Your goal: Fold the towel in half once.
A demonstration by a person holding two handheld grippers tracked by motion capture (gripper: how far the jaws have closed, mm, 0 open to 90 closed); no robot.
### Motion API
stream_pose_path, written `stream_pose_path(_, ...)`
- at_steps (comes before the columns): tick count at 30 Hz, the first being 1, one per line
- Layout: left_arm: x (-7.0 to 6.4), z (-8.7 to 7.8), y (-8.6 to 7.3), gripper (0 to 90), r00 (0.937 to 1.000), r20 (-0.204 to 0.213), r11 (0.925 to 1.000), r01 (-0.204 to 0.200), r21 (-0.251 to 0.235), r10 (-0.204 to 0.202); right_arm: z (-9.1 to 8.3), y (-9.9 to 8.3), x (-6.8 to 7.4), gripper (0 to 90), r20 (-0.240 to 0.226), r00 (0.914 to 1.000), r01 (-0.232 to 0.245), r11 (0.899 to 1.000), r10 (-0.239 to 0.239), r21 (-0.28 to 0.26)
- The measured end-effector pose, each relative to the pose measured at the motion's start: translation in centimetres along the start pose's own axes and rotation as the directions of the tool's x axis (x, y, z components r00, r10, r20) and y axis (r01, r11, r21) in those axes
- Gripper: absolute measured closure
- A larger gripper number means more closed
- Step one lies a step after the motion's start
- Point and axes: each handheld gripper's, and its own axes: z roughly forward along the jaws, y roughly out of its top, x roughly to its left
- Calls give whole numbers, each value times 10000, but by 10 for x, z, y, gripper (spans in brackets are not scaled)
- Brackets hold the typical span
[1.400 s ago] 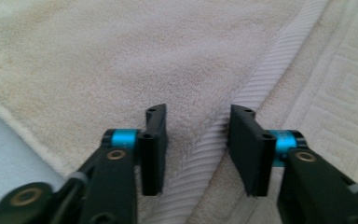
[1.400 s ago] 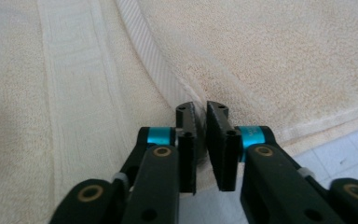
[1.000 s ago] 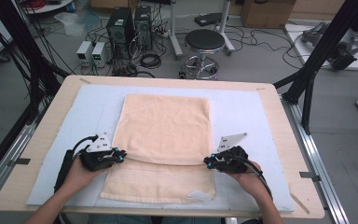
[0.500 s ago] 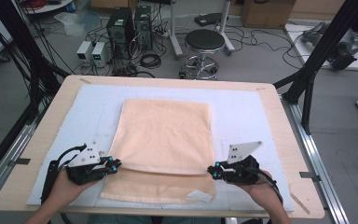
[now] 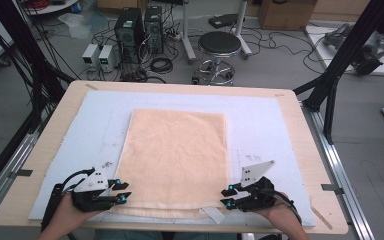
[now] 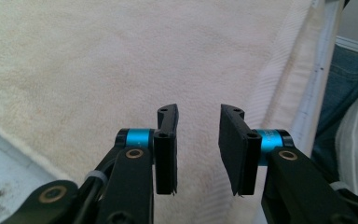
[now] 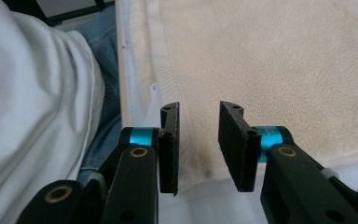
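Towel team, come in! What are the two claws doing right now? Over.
Left claw open, empty, at the towel's near-left corner. Right claw open, empty, near-right corner. Towel flat on the white mat. Nothing in the way.

Right tool [image 7: 198, 147]: jaws apart, nothing between them, hovering over the near corner of a peach towel [image 7: 279, 70]. Towel's ribbed hem [image 7: 168, 79] runs just left of the jaws; pale blue pad [image 7: 205, 203] under it. Person's white shirt [image 7: 32, 107] and jeans [image 7: 105, 70] on the left.
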Motion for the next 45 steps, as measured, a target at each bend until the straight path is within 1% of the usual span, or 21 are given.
stream_pose_path(3, 3, 10, 1, 660, 10000, 15, 10000, -73, 38, 73, 12, 0, -4, 701, -440, 9990, 83, 9999, -78, 108)
stream_pose_path(5, 5, 15, 2, 649, 10000, -13, 10000, -38, 65, 38, 20, -2, -4, 738, -609, 9981, 30, 9988, 0, 487)
stream_pose_path(7, 8, 19, 3, 639, 9999, -71, 9999, -88, 86, 88, 26, -5, -1, 775, -745, 9971, 217, 9948, -143, 994)
stream_pose_path(8, 9, 20, 3, 634, 9999, -102, 9999, -110, 96, 111, 28, -7, 0, 780, -680, 9973, 342, 9947, -277, 968)
stream_pose_path(10, 10, 22, 5, 628, 9999, -138, 9999, -93, 43, 93, 27, -9, -1, 781, -748, 9971, 189, 9959, -124, 880)
stream_pose_path(12, 11, 24, 5, 627, 9999, -106, 9999, -115, -89, 114, 24, -6, 0, 775, -697, 9973, 265, 9965, -210, 787)
stream_pose_path(16, 18, 30, 5, 658, 9997, -57, 9997, -226, 116, 227, 18, 3, -3, 765, -401, 9986, 361, 9992, -353, 185)
stream_pose_path(20, 27, 34, 1, 664, 9999, -35, 9993, -97, 360, 99, 22, 0, -9, 755, -96, 9999, 70, 9985, -65, 535)
stream_pose_path(23, 25, 33, -3, 662, 10000, 78, 9989, -35, 460, 31, 27, -7, -3, 756, -38, 9991, 419, 9950, -417, 904)
stream_pose_path(24, 24, 33, -4, 660, 9999, 138, 9990, 14, 452, -20, 26, -9, -1, 757, 66, 9987, 491, 9957, -498, 781)
stream_pose_path(26, 22, 32, -5, 648, 9997, 236, 9989, -31, 467, 20, 23, -9, -2, 746, -208, 9995, 261, 9961, -244, 847)
stream_pose_path(27, 21, 30, -4, 643, 9996, 266, 9992, -9, 399, -2, 21, -8, -3, 722, -155, 9995, 293, 9965, -281, 779)
stream_pose_path(30, 17, 25, -3, 632, 9989, 433, 9996, -167, 208, 158, 15, -2, -2, 693, -177, 9991, 399, 9986, -392, 359)
stream_pose_path(32, 16, 24, -3, 632, 9989, 420, 9996, -199, 223, 189, 15, 1, -1, 651, 98, 9983, 565, 9975, -569, 415)
stream_pose_path(34, 18, 25, -4, 632, 9991, 366, 9991, -226, 362, 213, 17, 0, -5, 631, 413, 9984, 375, 9978, -398, 554)
stream_pose_path(36, 22, 26, -6, 615, 9996, 266, 9991, -93, 416, 82, 19, -1, -13, 618, 1020, 9947, 110, 9989, -157, 465)
stream_pose_path(37, 23, 26, -6, 597, 9997, 257, 9993, -54, 381, 45, 19, -1, -18, 610, 1027, 9946, -192, 9992, 156, 344)
stream_pose_path(39, 22, 22, -5, 555, 9994, 337, 9997, -33, 253, 25, 20, -1, -24, 608, 896, 9955, -309, 9994, 295, 147)
stream_pose_path(40, 21, 20, -4, 541, 9991, 387, 9997, -152, 193, 145, 18, 0, -24, 608, 624, 9977, -274, 9996, 275, -24)
stream_pose_path(43, 14, 15, -6, 539, 9979, 568, 9995, -311, 67, 307, 14, 0, -18, 608, 304, 9995, -6, 9996, 14, -285)
stream_pose_path(45, 15, 17, -10, 565, 9977, 615, 9988, -321, 375, 298, 17, -1, -14, 604, 689, 9974, 178, 9998, -185, 112)
